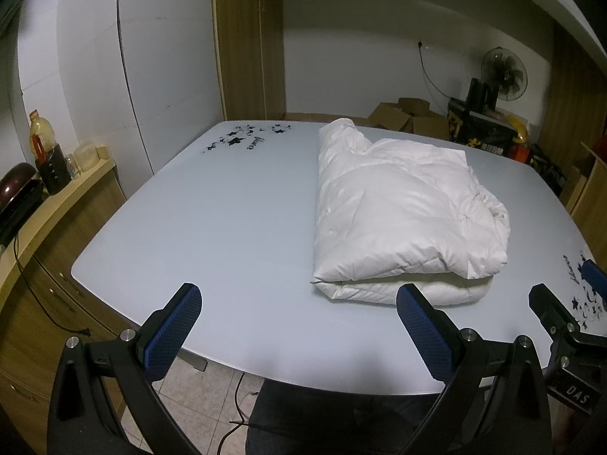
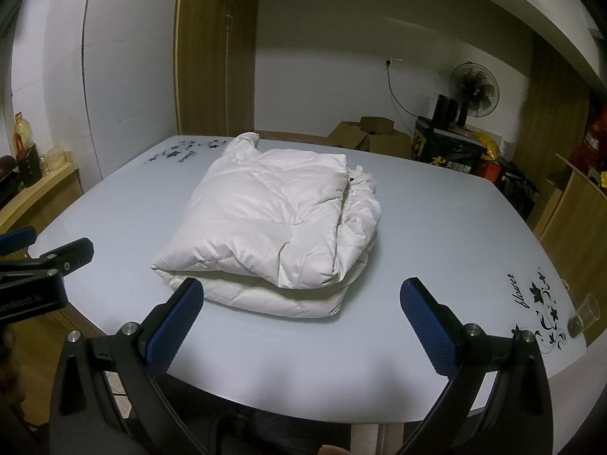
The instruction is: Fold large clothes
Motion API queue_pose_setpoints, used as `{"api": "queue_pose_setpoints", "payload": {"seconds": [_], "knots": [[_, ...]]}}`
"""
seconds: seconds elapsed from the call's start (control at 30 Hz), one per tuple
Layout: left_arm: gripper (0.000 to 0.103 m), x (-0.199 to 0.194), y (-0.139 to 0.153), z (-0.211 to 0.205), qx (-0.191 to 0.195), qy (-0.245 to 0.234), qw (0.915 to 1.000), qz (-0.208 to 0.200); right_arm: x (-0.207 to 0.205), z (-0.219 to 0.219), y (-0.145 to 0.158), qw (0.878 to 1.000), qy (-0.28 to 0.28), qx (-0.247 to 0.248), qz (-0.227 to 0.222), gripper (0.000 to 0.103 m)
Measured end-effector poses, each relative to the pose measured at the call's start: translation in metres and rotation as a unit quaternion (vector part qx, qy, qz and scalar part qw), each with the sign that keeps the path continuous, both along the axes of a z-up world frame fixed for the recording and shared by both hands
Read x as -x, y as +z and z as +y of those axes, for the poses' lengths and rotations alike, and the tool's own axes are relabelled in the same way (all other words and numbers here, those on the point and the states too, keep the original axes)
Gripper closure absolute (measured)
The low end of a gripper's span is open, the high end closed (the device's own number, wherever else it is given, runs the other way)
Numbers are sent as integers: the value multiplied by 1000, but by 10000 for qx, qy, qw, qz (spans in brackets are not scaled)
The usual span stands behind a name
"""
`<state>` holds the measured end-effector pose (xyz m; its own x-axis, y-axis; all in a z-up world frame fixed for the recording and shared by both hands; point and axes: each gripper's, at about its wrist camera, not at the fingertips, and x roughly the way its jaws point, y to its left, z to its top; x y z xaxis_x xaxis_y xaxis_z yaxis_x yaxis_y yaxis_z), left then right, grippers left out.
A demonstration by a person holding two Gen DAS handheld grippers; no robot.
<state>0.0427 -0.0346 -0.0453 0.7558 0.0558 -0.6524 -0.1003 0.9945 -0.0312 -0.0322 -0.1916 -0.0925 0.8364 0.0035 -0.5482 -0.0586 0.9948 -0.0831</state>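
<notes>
Centrally, we see the folded white down jacket (image 2: 273, 223) lying on the pale glass table (image 2: 436, 250), its near folded edge just beyond our grippers and bare tabletop around it. We hold the left gripper (image 1: 299, 322) and right gripper (image 2: 301, 314) above the table's near edge, jaws wide and gripping nothing; a small glass (image 2: 584, 316) stands at the right corner

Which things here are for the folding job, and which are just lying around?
For the job:
- puffy white quilted jacket, folded on the pale glass table
- left gripper, fingers open
- right gripper, fingers open

Just lying about:
- clear plastic cup at the table's edge
- brown cardboard boxes
- black standing fan
- oil bottle on the wooden counter
</notes>
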Motion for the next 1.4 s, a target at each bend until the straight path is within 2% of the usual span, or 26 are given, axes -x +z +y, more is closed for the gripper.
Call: {"api": "queue_pose_setpoints", "payload": {"seconds": [1.4], "knots": [[0, -1, -1, 0, 97, -205, 9997, 15, 6, -11, -3, 9998, 139, 99, 33, 0]]}}
